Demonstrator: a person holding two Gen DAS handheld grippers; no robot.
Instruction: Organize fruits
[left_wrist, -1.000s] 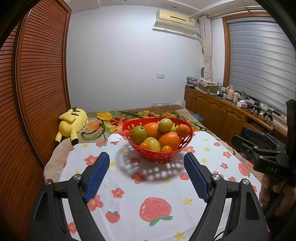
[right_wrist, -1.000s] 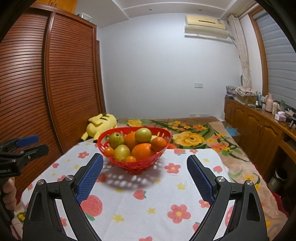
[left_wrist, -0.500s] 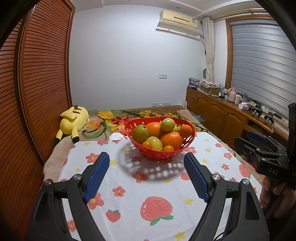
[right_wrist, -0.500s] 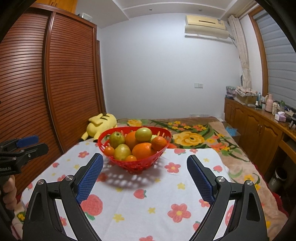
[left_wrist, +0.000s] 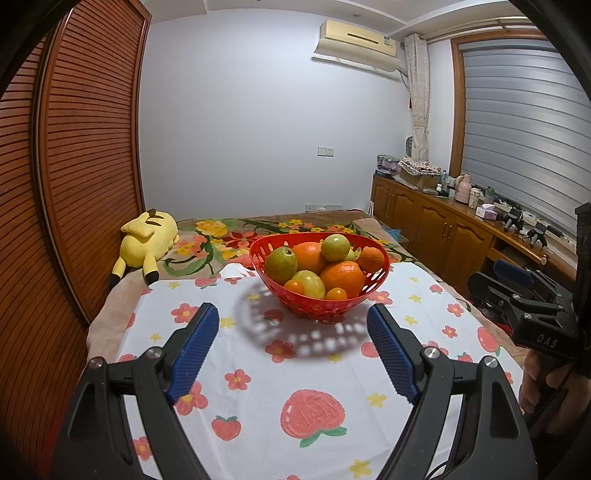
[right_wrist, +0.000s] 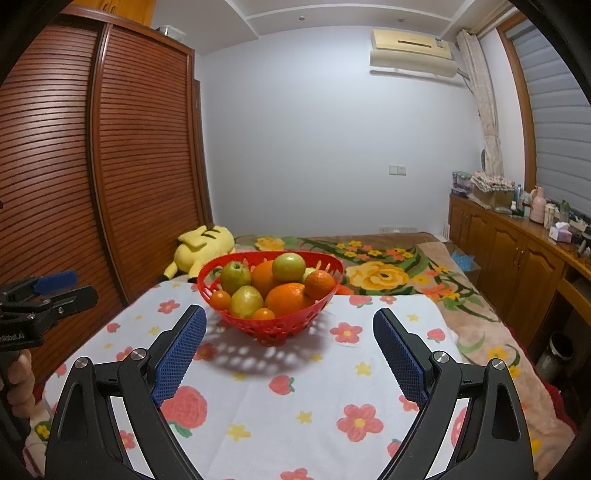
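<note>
A red perforated basket (left_wrist: 314, 306) stands on a white flowered cloth (left_wrist: 317, 373), heaped with several oranges (left_wrist: 341, 277), green pears (left_wrist: 280, 264) and small tangerines. It also shows in the right wrist view (right_wrist: 275, 325). My left gripper (left_wrist: 293, 328) is open and empty, short of the basket. My right gripper (right_wrist: 290, 332) is open and empty, also short of the basket. Each gripper shows at the edge of the other's view: the right one (left_wrist: 524, 295), the left one (right_wrist: 44, 295).
A yellow plush toy (left_wrist: 147, 240) lies on a floral blanket (right_wrist: 388, 266) behind the cloth. A slatted wooden wardrobe (left_wrist: 70, 184) runs along the left. A wooden cabinet (left_wrist: 436, 225) with clutter stands at the right under a shuttered window.
The left gripper's view has tilted up slightly, so the basket sits a little lower in it. The right gripper's view is the same. Both stay open.
</note>
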